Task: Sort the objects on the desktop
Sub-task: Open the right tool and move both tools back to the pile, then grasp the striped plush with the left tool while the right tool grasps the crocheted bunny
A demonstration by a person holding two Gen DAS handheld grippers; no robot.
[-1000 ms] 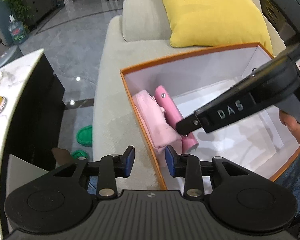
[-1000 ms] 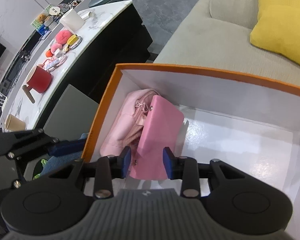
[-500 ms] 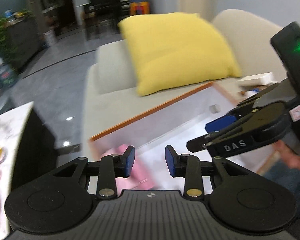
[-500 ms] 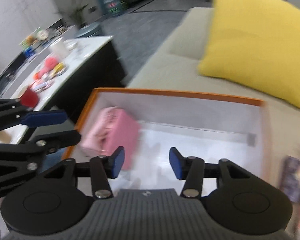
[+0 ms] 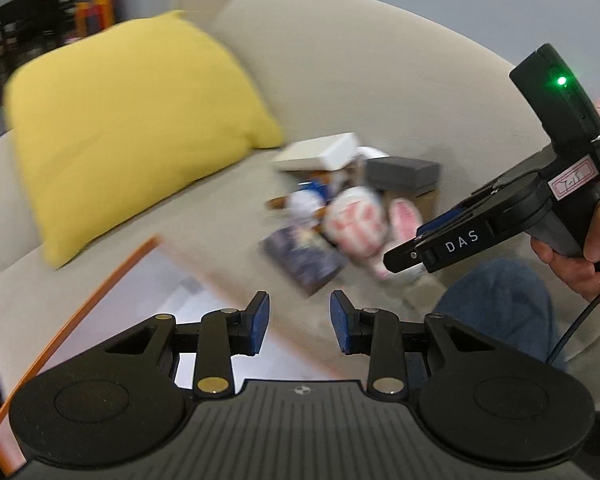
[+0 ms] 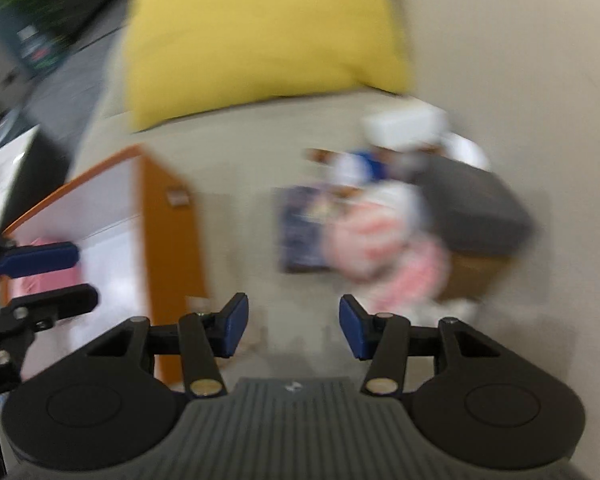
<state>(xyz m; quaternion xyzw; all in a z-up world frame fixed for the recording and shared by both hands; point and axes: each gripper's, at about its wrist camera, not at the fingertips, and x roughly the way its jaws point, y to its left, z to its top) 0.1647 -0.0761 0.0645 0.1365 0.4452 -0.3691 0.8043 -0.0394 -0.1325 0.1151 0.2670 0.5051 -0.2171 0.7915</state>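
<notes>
1. Both claws, left claw (image 5: 298,322) and right claw (image 6: 293,326), gape empty, jaws just opened wider
2. Blurred pile of objects (image 5: 342,216) lies on sofa (image 5: 340,80), beside orange box (image 6: 168,240)

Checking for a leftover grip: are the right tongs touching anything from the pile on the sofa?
Apart. The right wrist view shows the right tongs open and empty, bare sofa between them and the blurred pile.

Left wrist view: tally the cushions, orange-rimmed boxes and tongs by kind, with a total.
Yellow cushion: 1
Orange-rimmed box: 1
Tongs: 2, left tongs and right tongs, both empty, jaws have just been opening
Total: 4
</notes>
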